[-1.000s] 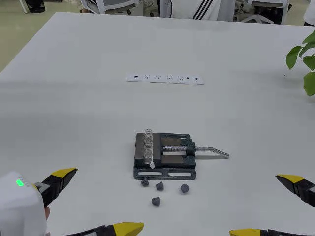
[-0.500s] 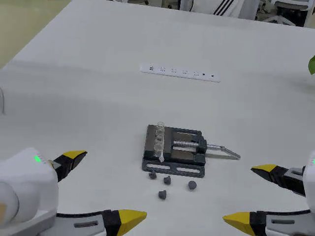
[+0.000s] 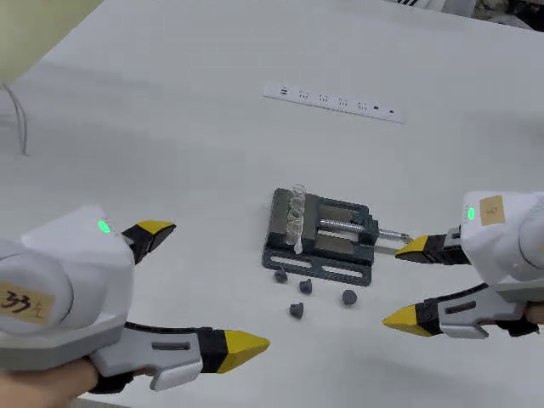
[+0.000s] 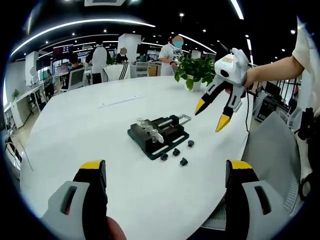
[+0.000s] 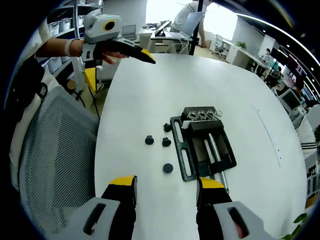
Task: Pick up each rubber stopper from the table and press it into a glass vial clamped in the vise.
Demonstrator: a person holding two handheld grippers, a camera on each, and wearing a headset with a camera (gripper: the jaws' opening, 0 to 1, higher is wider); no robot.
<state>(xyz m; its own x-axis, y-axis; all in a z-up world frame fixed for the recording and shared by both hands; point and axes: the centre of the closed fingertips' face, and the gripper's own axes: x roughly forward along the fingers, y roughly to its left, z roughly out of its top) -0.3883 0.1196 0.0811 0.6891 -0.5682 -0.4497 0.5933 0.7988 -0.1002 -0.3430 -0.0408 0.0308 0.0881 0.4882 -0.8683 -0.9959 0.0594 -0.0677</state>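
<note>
A dark vise [image 3: 321,238] stands mid-table with a row of clear glass vials [image 3: 296,217] clamped at its left end. Several dark rubber stoppers lie in front of it, one nearest me [image 3: 297,310] and one to the right [image 3: 348,297]. My left gripper [image 3: 204,287] hovers open and holds nothing, well left of the stoppers. My right gripper [image 3: 406,285] is open too, just right of the vise handle. The right gripper view looks down on the vise [image 5: 205,142], vials [image 5: 202,115] and a stopper [image 5: 168,168] just ahead of its jaws. The left gripper view has the vise [image 4: 160,132] farther off.
A white power strip [image 3: 333,102] lies behind the vise. A thin cable [image 3: 17,119] crosses the table's left edge. A potted plant [image 4: 192,70] stands at the far side. A grey mesh chair [image 5: 55,160] sits by the table's near edge. People stand in the background.
Both grippers have come up and further into the head view, the right one closer to the vise handle. The vise, vials and stoppers have not moved; the camera has shifted.
</note>
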